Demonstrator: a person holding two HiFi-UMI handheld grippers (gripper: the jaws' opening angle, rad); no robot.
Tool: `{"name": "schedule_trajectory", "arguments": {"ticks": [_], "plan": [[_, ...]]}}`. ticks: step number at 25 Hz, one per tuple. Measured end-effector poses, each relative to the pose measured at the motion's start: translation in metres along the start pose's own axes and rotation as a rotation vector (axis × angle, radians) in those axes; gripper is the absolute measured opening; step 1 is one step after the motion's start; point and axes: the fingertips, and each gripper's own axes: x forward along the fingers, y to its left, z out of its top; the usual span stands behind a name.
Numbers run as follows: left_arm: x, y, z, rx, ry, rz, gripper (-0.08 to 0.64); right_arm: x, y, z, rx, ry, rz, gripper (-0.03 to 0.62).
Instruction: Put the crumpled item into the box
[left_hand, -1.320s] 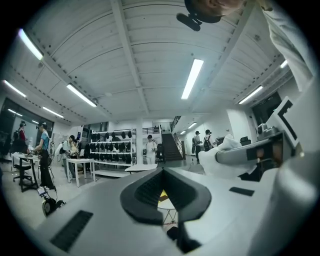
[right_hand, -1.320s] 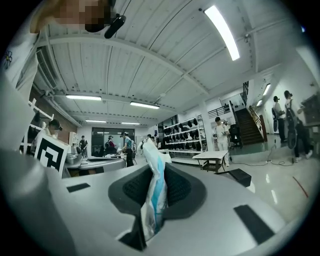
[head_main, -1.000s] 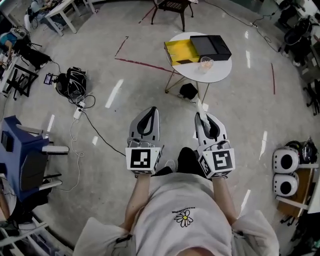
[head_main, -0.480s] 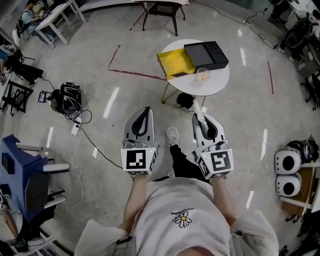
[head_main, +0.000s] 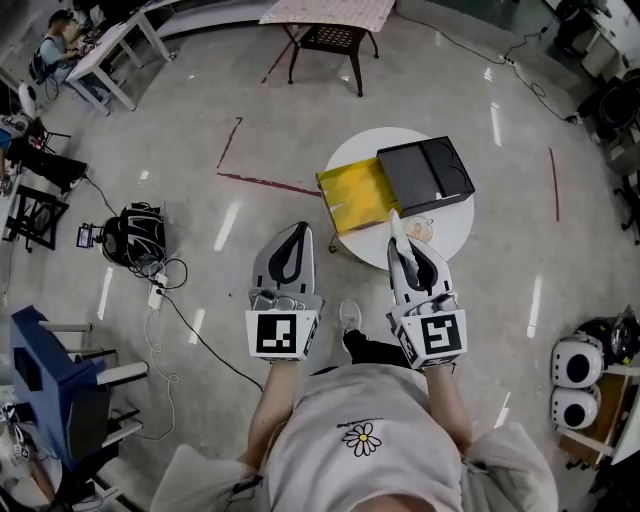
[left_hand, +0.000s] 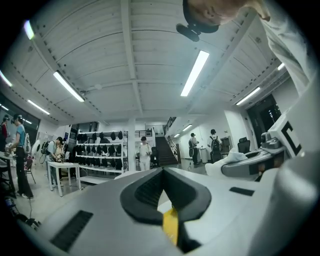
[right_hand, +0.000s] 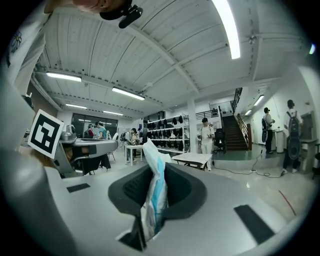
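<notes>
A white-and-blue crumpled wrapper (right_hand: 152, 197) stands pinched between my right gripper's (right_hand: 151, 169) jaws. In the head view it pokes out of the right gripper (head_main: 399, 242) as a white strip (head_main: 395, 222) over the near edge of a round white table (head_main: 365, 150). On that table lies an open box, with its yellow tray (head_main: 355, 197) on the left and its black lid (head_main: 425, 175) on the right. My left gripper (head_main: 298, 236) hangs short of the table, to its left, jaws together and holding nothing. Its own view shows the left gripper (left_hand: 161, 172) with a yellow sliver low in the gap.
A small clear cup (head_main: 423, 231) sits on the table beside the right gripper. On the floor are a black bag with cables (head_main: 135, 235), a blue unit (head_main: 45, 375), two white round devices (head_main: 572, 375) and red tape lines (head_main: 262, 182). A dark chair (head_main: 335, 38) stands beyond the table.
The table and box have come much closer as the person walked forward. The right gripper's tip now overlaps the table's near edge. Both grippers keep the same pose and grip.
</notes>
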Motion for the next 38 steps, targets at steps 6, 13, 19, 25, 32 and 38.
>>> {"name": "schedule_trajectory", "arguments": {"ticks": [6,13,19,25,32,38], "plan": [[0.065,0.027,0.005,0.004,0.009,0.046,0.002,0.059,-0.037,0.003,0.015,0.010,0.006,0.051],[0.093,0.047,-0.001,-0.003,0.035,0.053,0.002,0.096,-0.044,0.009,0.025,-0.002,-0.001,0.051],[0.118,0.052,-0.002,-0.019,0.026,0.024,0.002,0.108,-0.054,0.014,0.017,-0.013,-0.034,0.051],[0.132,0.060,0.001,-0.012,0.007,-0.009,0.002,0.118,-0.051,0.015,0.009,-0.016,-0.054,0.051],[0.140,0.066,0.004,-0.009,0.004,-0.028,0.002,0.117,-0.053,0.012,0.023,0.006,-0.077,0.051],[0.150,0.067,0.002,-0.024,0.007,-0.044,0.002,0.127,-0.052,0.010,-0.009,0.022,-0.056,0.052]]}}
